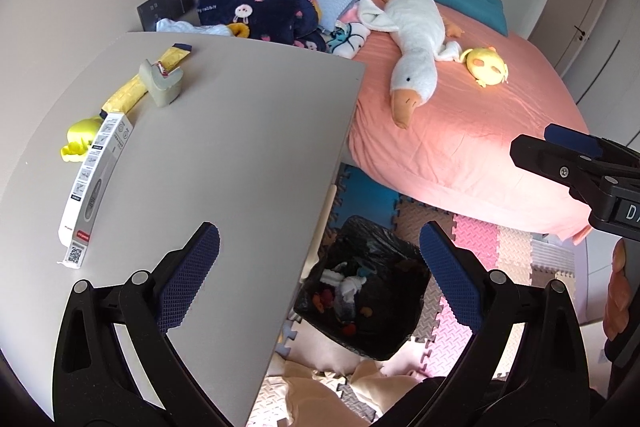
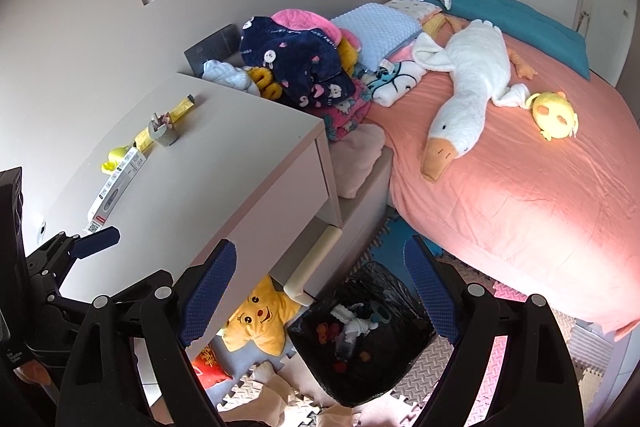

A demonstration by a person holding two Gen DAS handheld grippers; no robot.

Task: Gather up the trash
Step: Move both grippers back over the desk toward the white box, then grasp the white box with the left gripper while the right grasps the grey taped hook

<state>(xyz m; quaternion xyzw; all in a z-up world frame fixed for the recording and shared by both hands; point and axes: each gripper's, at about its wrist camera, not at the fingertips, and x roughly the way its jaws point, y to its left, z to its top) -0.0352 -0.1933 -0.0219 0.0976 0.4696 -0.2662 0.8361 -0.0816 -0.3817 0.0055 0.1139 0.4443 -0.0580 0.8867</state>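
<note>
A bin lined with a black bag (image 1: 360,291) (image 2: 360,327) stands on the floor between the nightstand and the bed, with scraps inside. On the nightstand top (image 1: 224,147) lie a long white box (image 1: 94,183) (image 2: 116,183), a yellow wrapper (image 1: 132,87), a grey corner piece (image 1: 162,83) (image 2: 162,135) and a crumpled yellow item (image 1: 78,143). My left gripper (image 1: 320,279) hangs open and empty over the nightstand's front edge and the bin. My right gripper (image 2: 320,291) is open and empty above the bin.
A bed with a pink sheet (image 2: 520,207) carries a white goose plush (image 2: 468,95), a yellow plush (image 2: 554,115) and a heap of blankets (image 2: 304,67). Foam mats (image 1: 460,331) cover the floor. A yellow star plush (image 2: 256,319) lies under the nightstand.
</note>
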